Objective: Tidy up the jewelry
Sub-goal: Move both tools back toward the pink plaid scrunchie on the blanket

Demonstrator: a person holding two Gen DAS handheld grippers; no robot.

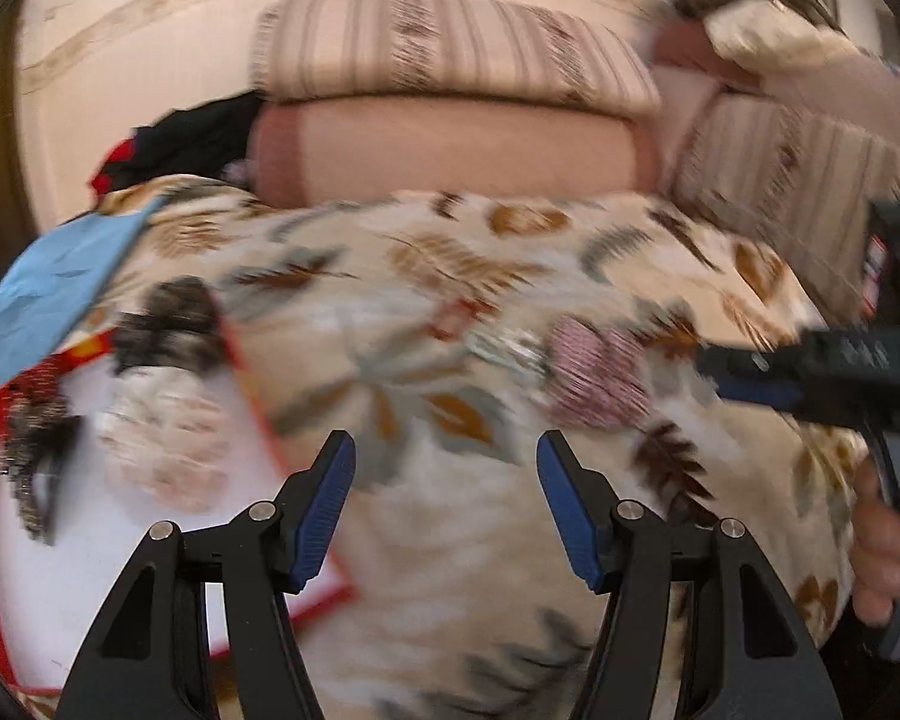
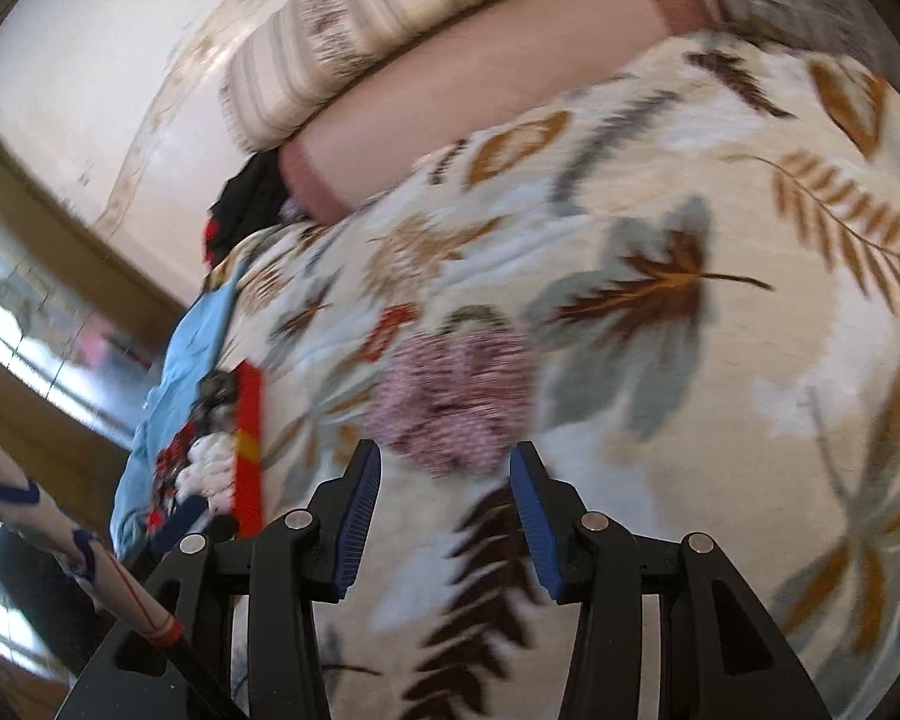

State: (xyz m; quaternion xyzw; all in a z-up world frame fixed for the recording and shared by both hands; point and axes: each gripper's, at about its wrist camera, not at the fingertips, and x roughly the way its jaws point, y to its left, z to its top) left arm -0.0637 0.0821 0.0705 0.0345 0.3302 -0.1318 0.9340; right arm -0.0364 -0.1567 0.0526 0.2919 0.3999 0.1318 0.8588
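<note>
Left gripper [image 1: 446,501]: its jaws are standing wide apart and gripping nothing, hovering over the leaf-print blanket [image 1: 450,552] between the tray and the loose jewelry, apparently waiting to take a piece.

Right gripper [image 2: 446,519]: its jaws are also gaping and carrying nothing; it is pointing straight at the pink beaded piece [image 2: 456,402], which is sitting just ahead of the fingertips, so a pick looks to be the step in hand.

Pink beaded piece: it is lying loose on the blanket, well apart from the tray; blur is hiding whether it is one bunch or two.

Silvery item [image 1: 507,351]: it is resting just beside the pink beads on their left; too smeared to name further.

Red-edged white tray [image 1: 54,588]: it is lying at the left edge of the blanket, serving as the collecting place, since dark and pale bead clusters [image 1: 162,324] are already sitting on it.

Small red-and-white box [image 2: 387,330]: it is lying just beyond the pink beads.

Risk: soft bedding is giving way under loose strands, so a shallow pinch may be catching fabric too.
</note>
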